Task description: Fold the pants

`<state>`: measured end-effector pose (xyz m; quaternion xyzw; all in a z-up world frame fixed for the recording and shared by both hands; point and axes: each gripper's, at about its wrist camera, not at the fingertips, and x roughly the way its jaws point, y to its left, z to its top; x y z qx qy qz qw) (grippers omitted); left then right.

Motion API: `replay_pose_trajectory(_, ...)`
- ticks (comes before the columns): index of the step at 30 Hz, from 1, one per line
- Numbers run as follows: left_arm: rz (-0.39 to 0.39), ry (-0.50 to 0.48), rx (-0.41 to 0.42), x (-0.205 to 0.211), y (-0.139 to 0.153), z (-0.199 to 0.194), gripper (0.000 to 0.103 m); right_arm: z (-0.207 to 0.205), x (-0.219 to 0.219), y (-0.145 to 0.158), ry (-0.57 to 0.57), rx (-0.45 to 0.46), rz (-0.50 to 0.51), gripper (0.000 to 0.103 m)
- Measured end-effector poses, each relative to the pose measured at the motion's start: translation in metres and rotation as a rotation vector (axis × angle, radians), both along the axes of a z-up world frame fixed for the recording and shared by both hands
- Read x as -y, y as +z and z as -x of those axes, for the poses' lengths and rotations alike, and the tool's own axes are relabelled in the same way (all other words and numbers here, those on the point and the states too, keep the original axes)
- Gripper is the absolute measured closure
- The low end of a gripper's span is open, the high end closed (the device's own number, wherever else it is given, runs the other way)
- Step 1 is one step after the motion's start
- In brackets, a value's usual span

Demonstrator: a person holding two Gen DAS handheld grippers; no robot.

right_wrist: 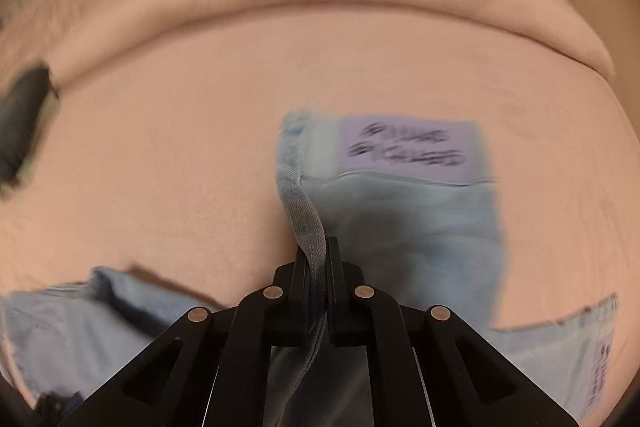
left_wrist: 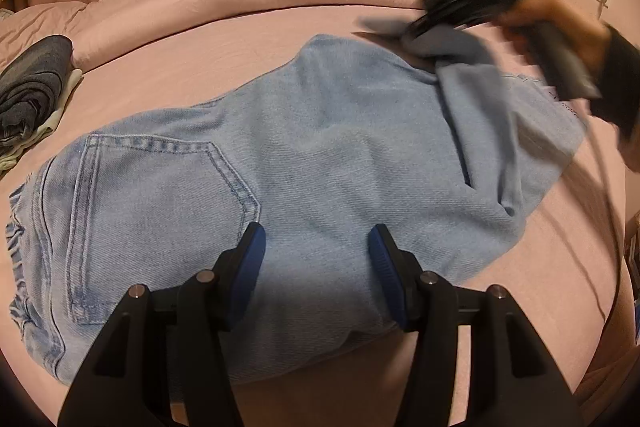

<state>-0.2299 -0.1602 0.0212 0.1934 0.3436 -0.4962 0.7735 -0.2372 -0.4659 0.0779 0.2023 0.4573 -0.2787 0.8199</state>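
The light blue jeans [left_wrist: 304, 155] lie on the pink bed [left_wrist: 224, 43]. Only the left wrist view shows their back pocket [left_wrist: 160, 203], the left gripper [left_wrist: 316, 251] with fingers apart above the denim, and dark folded clothes [left_wrist: 32, 87]. The right wrist view shows the right gripper [right_wrist: 318, 267] clamped on a hem, and a purple label [right_wrist: 408, 151].

The left gripper [left_wrist: 317, 247], black-framed with blue pads [left_wrist: 250, 267], is held jaws apart and angled downward, nothing pinched between them. The right gripper [right_wrist: 316, 259], black and blurred, is seen closed on a fold of light-blue denim pants [right_wrist: 312, 227]. It is gripped by a dark-sleeved hand [left_wrist: 560, 27].
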Motion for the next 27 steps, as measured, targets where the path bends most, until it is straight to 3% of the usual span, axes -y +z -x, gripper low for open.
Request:
replay_pose_trajectory(4,-0.005,0.000,0.007,-0.001,0.000,0.000,0.049,0.124,0.009,0.054,-0.108,0.318,-0.034,0.098)
replay_pose_trajectory(6,-0.008,0.001,0.009,0.000,0.000,0.000,0.048,0.191,0.007,0.064,-0.164,0.420,-0.043,0.098)
replay_pose_trajectory(8,-0.013,0.001,0.013,0.001,0.000,0.001,0.048,0.243,0.005,0.054,-0.230,0.442,-0.060,0.098)
replay_pose_trajectory(11,-0.024,0.007,0.016,0.003,0.001,0.001,0.048,0.296,0.007,0.006,-0.303,0.428,-0.161,0.098)
replay_pose_trajectory(13,-0.030,0.014,0.011,0.004,0.001,0.000,0.048,0.317,0.010,-0.033,-0.348,0.413,-0.271,0.095)
replay_pose_trajectory(15,-0.041,0.030,-0.008,0.005,0.004,-0.003,0.048,0.332,0.002,-0.045,-0.365,0.509,-0.365,0.093)
replay_pose_trajectory(17,-0.054,0.055,-0.036,0.003,0.010,-0.003,0.048,0.341,0.005,-0.045,-0.379,0.593,-0.404,0.081)
replay_pose_trajectory(19,-0.025,0.057,-0.083,-0.002,0.018,-0.001,0.048,0.345,0.011,-0.039,-0.389,0.623,-0.410,0.064)
replay_pose_trajectory(21,0.016,0.045,-0.104,-0.007,0.029,0.007,0.047,0.349,0.018,-0.032,-0.410,0.624,-0.379,0.059)
replay_pose_trajectory(23,0.027,0.041,-0.099,-0.004,0.037,0.012,0.039,0.350,0.026,-0.029,-0.460,0.620,-0.348,0.058)
replay_pose_trajectory(27,0.032,0.058,-0.146,0.024,0.041,0.006,0.038,0.353,0.046,-0.030,-0.512,0.620,-0.308,0.060)
